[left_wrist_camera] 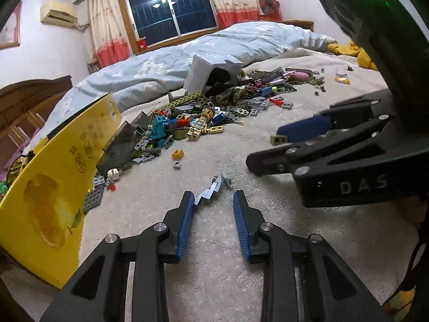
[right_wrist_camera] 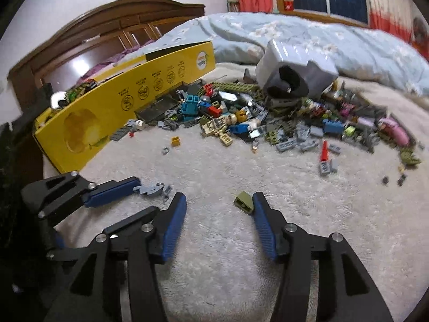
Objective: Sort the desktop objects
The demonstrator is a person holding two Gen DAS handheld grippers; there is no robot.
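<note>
Left wrist: left tongs (left_wrist_camera: 213, 198) spread, ribbed blue pads, jagged grey piece (left_wrist_camera: 211, 191) between.

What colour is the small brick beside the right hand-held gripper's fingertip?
Olive green brick, clearest in the right wrist view, lying by the open right hand-held gripper.

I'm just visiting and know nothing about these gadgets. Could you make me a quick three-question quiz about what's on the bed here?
1. True or false: the left gripper is open, with a grey piece lying between its fingertips.
2. What colour is the small sloped brick beside the right gripper: A red, B olive green, C pink?
3. Fill in: the long cardboard box to the left of the brick pile is ____.

Key: 1 true; 2 B; 3 yellow.
</note>
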